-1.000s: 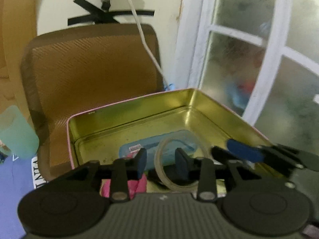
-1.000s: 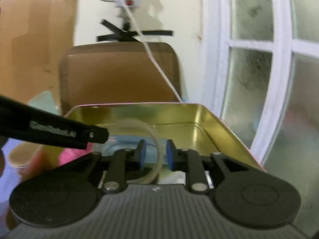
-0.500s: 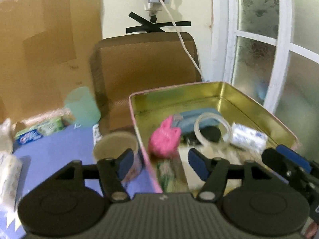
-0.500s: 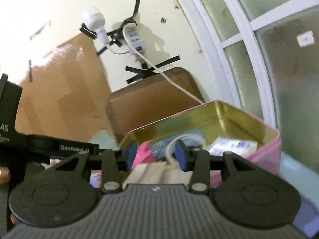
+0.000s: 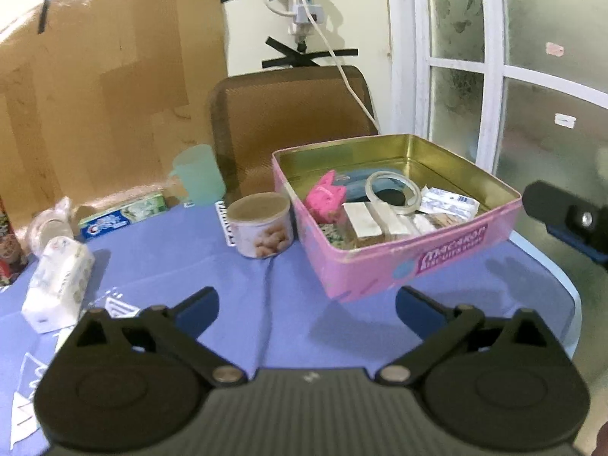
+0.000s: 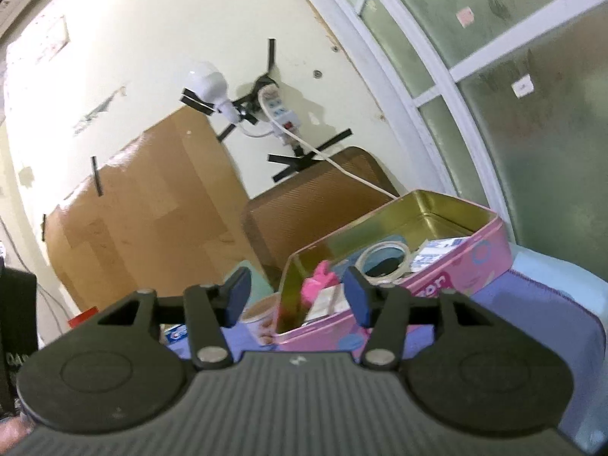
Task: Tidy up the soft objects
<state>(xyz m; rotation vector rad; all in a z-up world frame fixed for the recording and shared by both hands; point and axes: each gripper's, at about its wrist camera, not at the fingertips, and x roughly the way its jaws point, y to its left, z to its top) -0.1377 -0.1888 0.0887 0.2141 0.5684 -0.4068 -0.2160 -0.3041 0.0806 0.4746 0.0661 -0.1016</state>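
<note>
You've pulled both grippers back from the pink tin (image 5: 414, 262). Left gripper (image 5: 306, 309) fingers just spread wide, empty; right gripper (image 6: 298, 298) fingers parting, empty, tin at 1 o'clock.

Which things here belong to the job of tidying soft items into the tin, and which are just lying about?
Part of the job:
pink tin
pink soft toy
tape roll
white packets
tissue pack

Just lying about:
round tub
green cup
toothpaste box
brown chair
power strip
</note>
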